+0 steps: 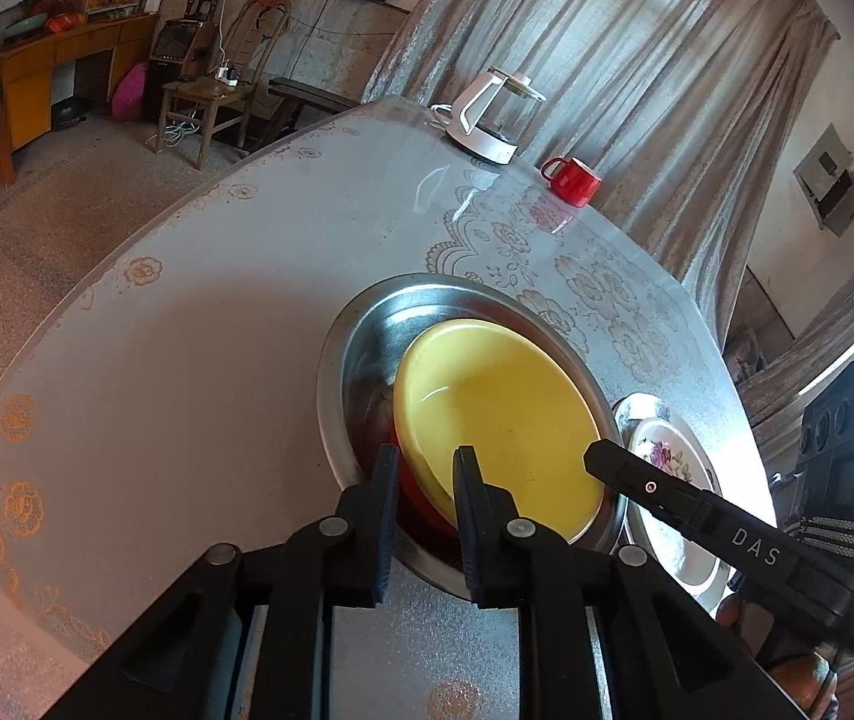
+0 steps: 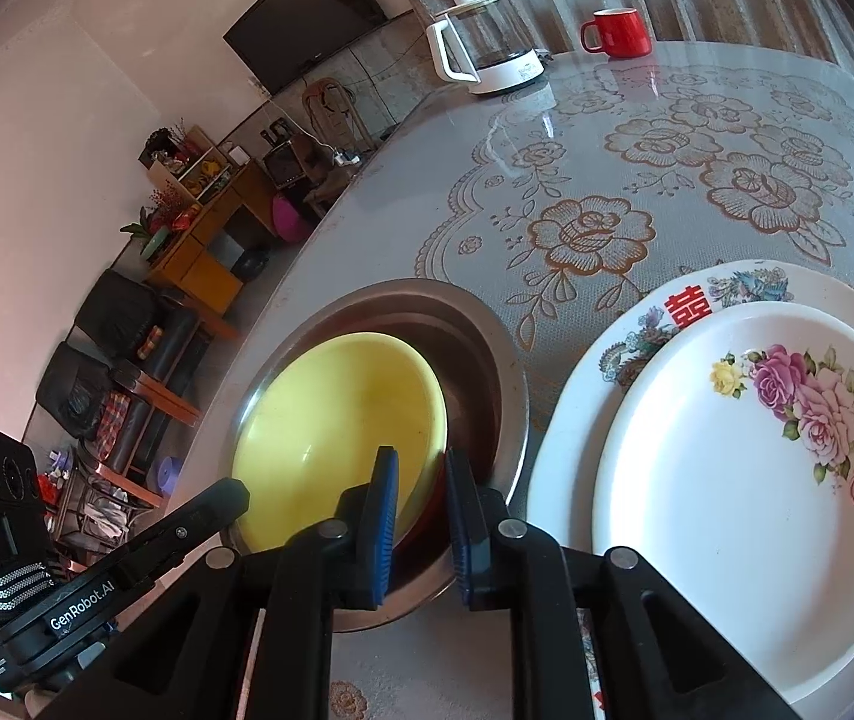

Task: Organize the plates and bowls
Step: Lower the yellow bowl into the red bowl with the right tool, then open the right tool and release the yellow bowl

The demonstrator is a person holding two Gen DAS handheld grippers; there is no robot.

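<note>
A yellow bowl [image 1: 505, 420] sits tilted on a red bowl [image 1: 420, 495] inside a steel bowl [image 1: 360, 330]. My left gripper [image 1: 425, 471] straddles the near rims of the yellow and red bowls, jaws narrowly apart. My right gripper [image 2: 420, 474] straddles the same stack's rim on its right side; the yellow bowl [image 2: 336, 426] and steel bowl [image 2: 487, 348] show there. Whether either grips is unclear. A rose-patterned white plate [image 2: 745, 480] lies on a larger patterned plate [image 2: 685, 300] to the right.
A glass kettle [image 1: 496, 114] on a white base and a red mug [image 1: 574, 180] stand at the table's far side. The table edge [image 1: 144, 252] curves on the left, with floor, a chair and a cabinet beyond. Curtains hang behind.
</note>
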